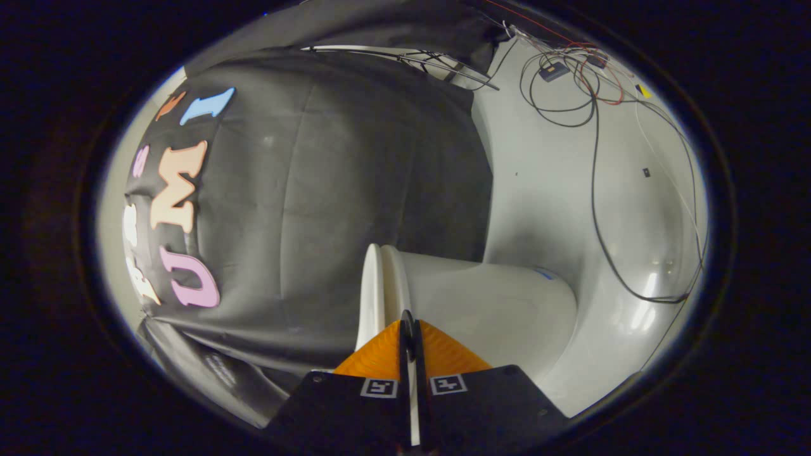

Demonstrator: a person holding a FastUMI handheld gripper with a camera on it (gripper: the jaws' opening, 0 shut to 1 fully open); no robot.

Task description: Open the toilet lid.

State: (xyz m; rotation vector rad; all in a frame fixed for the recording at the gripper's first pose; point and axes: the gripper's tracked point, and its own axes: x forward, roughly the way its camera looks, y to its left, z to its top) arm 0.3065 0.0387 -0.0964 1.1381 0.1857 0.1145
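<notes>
**Gripper closed at the rim of the toilet, view rolled sideways**

The gripper [407, 323] has its two fingers [380, 358] drawn together until just a thin slit is left between them. Their tips meet right at the edge of the toilet [481, 304], where two pale, thin rims stand side by side. The slit lines up with the nearer of these rims, and a pale strip shows through it lower down, but whether the fingers actually pinch that edge or merely sit against it cannot be told.

The outer thin rim, the toilet lid [370, 291], lies just beside the finger tips on the side toward the black cloth. It runs close and parallel to the seat rim next to it, with just a narrow groove between the two. On the other side the rounded white body of the toilet swells away from the fingers and narrows toward the floor.

Beyond the lid edge hangs the black cloth wall [329, 190], creased in broad folds, with open room between it and the lid. A thin rod [405, 58] crosses the cloth's far edge.

The pale glossy floor [551, 190] spreads past the toilet body. Black and red cables [592, 126] loop over it well away from the fingers, one long black lead curving round near the toilet's base, and a small dark box [554, 71] sits among them
</notes>
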